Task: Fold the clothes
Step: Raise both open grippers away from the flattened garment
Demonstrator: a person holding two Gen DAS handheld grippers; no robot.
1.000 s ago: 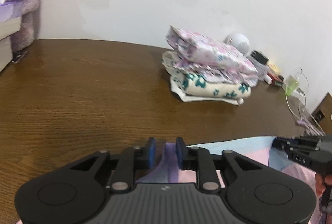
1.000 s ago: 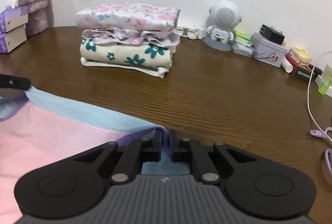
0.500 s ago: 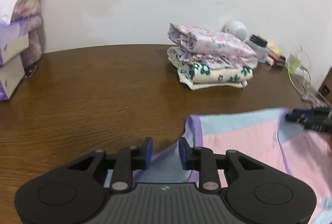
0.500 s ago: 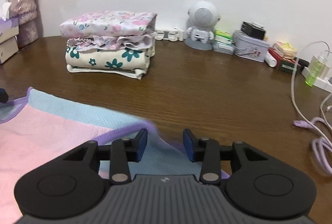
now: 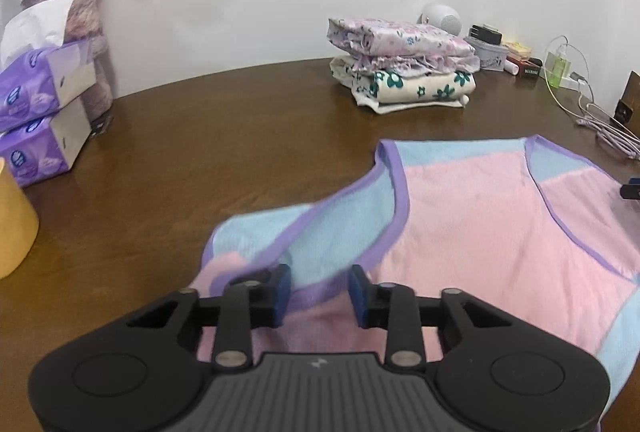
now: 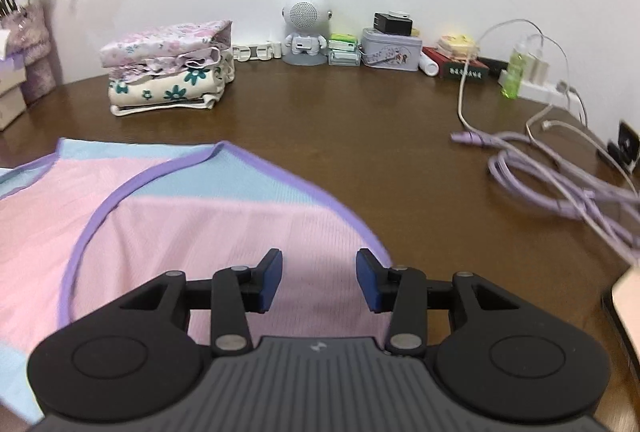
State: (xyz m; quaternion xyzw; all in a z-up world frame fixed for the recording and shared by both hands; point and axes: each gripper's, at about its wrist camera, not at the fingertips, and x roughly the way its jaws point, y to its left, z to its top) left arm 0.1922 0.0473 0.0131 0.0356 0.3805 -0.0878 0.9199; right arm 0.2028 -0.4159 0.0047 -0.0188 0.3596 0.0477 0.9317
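**Mia:** Two grippers, one top! Where is the top?

**Ben:** The pink and blue top (image 5: 480, 232) with the purple edge lies spread flat on the brown table (image 5: 200, 152). It is in front of the folded pile (image 5: 404, 72), on the near side, well apart from it.

**Mia:** Is the left gripper (image 5: 319, 292) pinching it?

**Ben:** No. Its jaws have just been closing a bit, but they stand apart. A purple-edged strap of the top runs between them, and the pads do not squeeze it.

**Mia:** And the right gripper (image 6: 319, 280)?

**Ben:** Its jaws have just been opening. They are wide apart over the pink part of the top, near its edge, holding nothing.

**Mia:** Can you read any words?

**Ben:** Not really. The purple tissue packs (image 5: 36, 112), far left of the pile, have a blue mark, but it is too blurry. The red box (image 6: 460, 66), well to the right of the pile, has white letters that are too small to read.

**Mia:** What else is by the pile?

**Ben:** A little white robot speaker (image 6: 306, 28) stands just to its right, by the wall. A purple cable (image 6: 560, 184) lies much further right.
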